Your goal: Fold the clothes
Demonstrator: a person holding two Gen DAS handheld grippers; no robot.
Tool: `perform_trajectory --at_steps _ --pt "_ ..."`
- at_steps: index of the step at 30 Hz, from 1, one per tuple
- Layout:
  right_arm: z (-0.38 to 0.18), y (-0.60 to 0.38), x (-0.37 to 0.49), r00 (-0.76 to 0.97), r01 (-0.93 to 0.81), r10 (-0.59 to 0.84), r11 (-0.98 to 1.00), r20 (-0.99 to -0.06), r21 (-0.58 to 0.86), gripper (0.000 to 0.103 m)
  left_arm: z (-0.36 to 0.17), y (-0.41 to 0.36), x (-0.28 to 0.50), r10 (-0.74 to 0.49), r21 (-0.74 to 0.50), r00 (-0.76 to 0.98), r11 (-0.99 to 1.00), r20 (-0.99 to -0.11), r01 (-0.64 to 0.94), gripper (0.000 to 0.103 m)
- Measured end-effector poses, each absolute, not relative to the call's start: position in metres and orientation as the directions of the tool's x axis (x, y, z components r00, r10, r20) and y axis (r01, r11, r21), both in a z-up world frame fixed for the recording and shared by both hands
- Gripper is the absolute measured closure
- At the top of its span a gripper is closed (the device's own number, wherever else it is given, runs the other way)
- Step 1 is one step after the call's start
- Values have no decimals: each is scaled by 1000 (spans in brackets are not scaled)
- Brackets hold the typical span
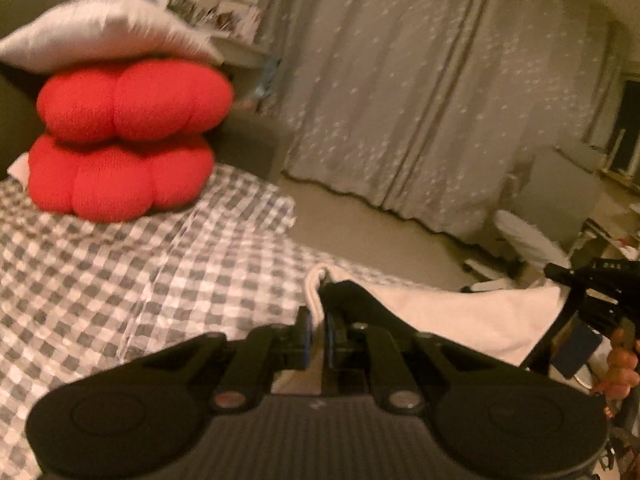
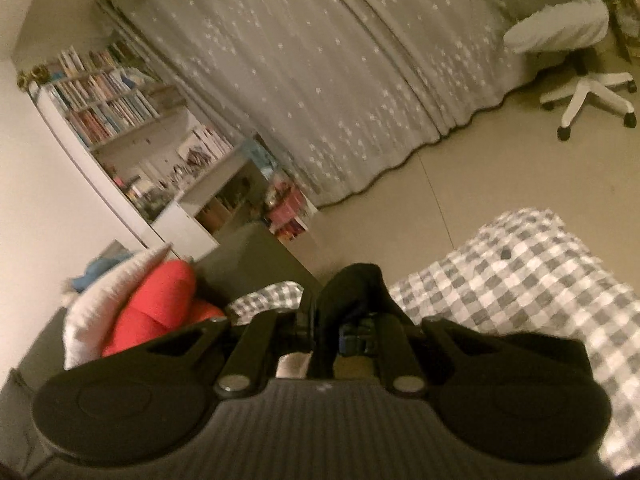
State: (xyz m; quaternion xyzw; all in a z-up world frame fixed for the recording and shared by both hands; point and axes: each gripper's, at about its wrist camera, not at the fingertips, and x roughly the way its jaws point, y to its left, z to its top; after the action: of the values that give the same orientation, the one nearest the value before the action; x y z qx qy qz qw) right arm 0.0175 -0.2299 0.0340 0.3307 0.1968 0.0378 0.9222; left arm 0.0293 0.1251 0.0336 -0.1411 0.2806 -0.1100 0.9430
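Observation:
My left gripper (image 1: 318,330) is shut on the edge of a white garment with a dark part (image 1: 460,312), which stretches to the right above the checked bed (image 1: 120,280). The other gripper shows at the right edge of the left wrist view (image 1: 592,292), at the garment's far corner. In the right wrist view my right gripper (image 2: 324,328) is shut on a bunch of dark cloth (image 2: 356,284), held above the checked bed (image 2: 520,280). The rest of the garment is hidden below the grippers.
Two red cushions (image 1: 128,136) and a white pillow (image 1: 100,32) are stacked at the bed's head. A patterned grey curtain (image 1: 420,100) hangs behind bare floor. A white swivel chair (image 2: 580,80) and a bookshelf (image 2: 112,104) stand beyond the bed.

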Motion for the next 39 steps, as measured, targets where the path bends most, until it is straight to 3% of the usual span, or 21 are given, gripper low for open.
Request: perform_trajectory --at_steps 10,18,19,20,22,24,25,31,39 --pt "-15 -225 64 887 93 203 801 -415 591 89 -15 116 95 -187 -238 781 970 -596 51 94" --pt "-41 -224 76 863 134 172 828 -475 544 86 -30 110 111 -90 -163 779 987 -621 -16 89" --pt "-43 -224 73 861 140 165 833 -482 535 85 -29 110 110 -94 -166 773 986 -628 -16 82" --pt "-43 -223 71 858 144 157 840 -489 523 83 -28 110 109 -99 -171 765 985 -636 -14 64" --pt "-41 -219 69 853 140 144 863 -502 486 72 -23 109 104 -110 -177 761 984 -640 -7 41" --pt "-35 -217 58 858 122 140 879 -495 461 51 -16 105 98 -120 -172 764 985 -634 11 35" --pt "-31 -216 52 859 114 139 886 -492 449 49 -13 103 95 -129 -173 763 985 -633 23 30" --pt "-11 -214 20 852 91 133 915 -506 393 49 8 83 78 -192 -189 737 978 -648 89 20" --pt "-17 -223 -16 830 148 59 936 -554 320 48 -8 51 58 -229 -162 673 974 -704 161 19"
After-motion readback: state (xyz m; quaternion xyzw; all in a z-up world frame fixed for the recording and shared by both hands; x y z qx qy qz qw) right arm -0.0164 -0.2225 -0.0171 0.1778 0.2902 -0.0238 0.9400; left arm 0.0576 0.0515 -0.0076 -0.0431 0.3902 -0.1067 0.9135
